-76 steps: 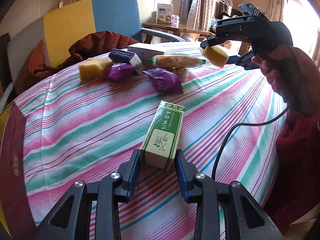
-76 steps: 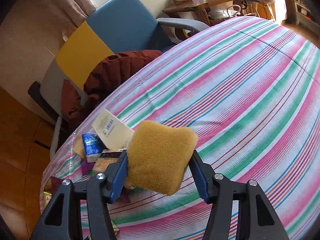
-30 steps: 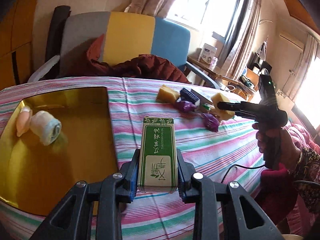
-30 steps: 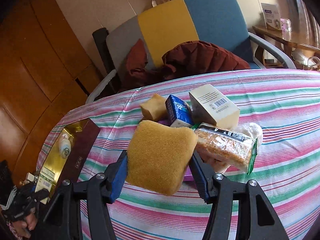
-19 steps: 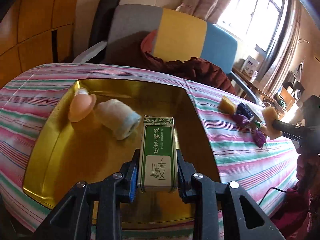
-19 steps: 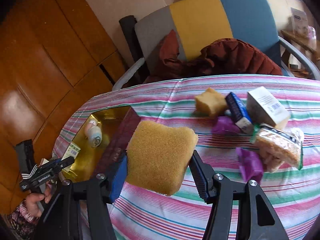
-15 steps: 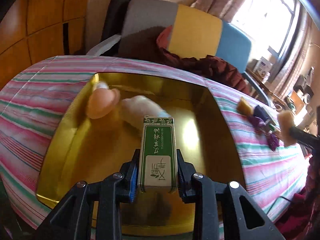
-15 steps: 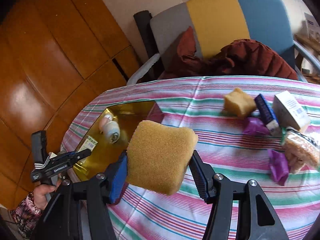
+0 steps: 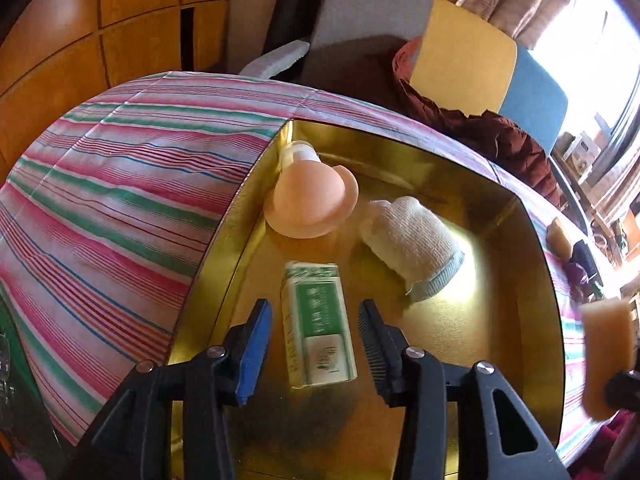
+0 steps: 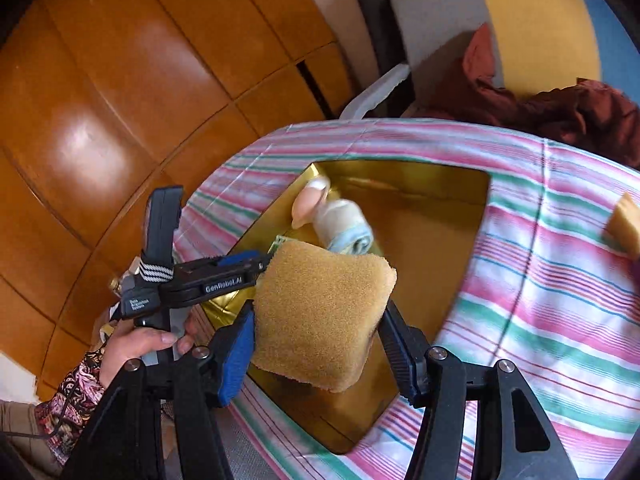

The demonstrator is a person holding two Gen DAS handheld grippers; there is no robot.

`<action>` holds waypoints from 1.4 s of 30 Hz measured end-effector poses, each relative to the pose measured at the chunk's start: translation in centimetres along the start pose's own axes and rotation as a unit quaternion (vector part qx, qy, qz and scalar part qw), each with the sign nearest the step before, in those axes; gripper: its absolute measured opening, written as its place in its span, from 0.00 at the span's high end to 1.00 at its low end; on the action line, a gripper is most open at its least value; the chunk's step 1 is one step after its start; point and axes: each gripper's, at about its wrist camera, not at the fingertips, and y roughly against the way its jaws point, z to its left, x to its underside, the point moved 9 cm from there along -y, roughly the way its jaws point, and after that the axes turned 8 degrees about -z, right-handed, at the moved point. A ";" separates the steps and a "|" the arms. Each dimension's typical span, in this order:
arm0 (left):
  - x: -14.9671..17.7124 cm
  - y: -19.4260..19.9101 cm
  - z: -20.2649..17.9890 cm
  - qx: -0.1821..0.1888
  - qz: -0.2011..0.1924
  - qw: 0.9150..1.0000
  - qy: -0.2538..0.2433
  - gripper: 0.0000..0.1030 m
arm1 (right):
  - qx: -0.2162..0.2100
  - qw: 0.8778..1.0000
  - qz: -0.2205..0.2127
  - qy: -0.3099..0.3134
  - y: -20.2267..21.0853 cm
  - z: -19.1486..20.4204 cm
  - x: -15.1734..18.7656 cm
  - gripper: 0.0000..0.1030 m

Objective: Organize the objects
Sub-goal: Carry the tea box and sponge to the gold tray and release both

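Note:
A green and white box (image 9: pixel 318 322) lies flat on the floor of the gold tray (image 9: pixel 516 344), between the fingers of my left gripper (image 9: pixel 316 340). The jaws are opening and the pads stand clear of the box on both sides. In the right wrist view my right gripper (image 10: pixel 316 320) is shut on a yellow sponge (image 10: pixel 320 316), held above the near corner of the gold tray (image 10: pixel 432 216). The left gripper (image 10: pixel 262 262) reaches into the tray from the left there, held by a hand (image 10: pixel 140 344). The same sponge (image 9: pixel 606 350) shows at the right edge of the left wrist view.
A peach bottle (image 9: pixel 310 198) and a rolled white towel (image 9: pixel 414 240) lie at the tray's far side. The tray sits on a striped tablecloth (image 9: pixel 120 208). Another yellow sponge (image 10: pixel 626 224) lies on the cloth to the right. A chair with a dark red garment (image 10: pixel 568 108) stands behind the table.
My left gripper carried the green box over the tray, lowered it and opened; the box now lies loose in the tray. My right gripper brought the sponge from the pile to above the tray.

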 end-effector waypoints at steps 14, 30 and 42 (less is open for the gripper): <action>-1.9 7.7 2.4 0.020 -0.130 0.983 0.131 0.55 | 0.023 0.993 0.108 0.043 -9.4 2.3 1.1 0.41; -1.6 8.3 2.7 0.034 -0.130 0.978 0.159 0.55 | 0.090 0.992 0.093 0.005 -16.5 -1.4 -3.5 0.34; -0.8 7.8 1.4 0.034 -0.124 0.980 0.151 0.55 | 0.052 0.996 0.066 -0.025 -11.4 -0.8 -2.1 0.22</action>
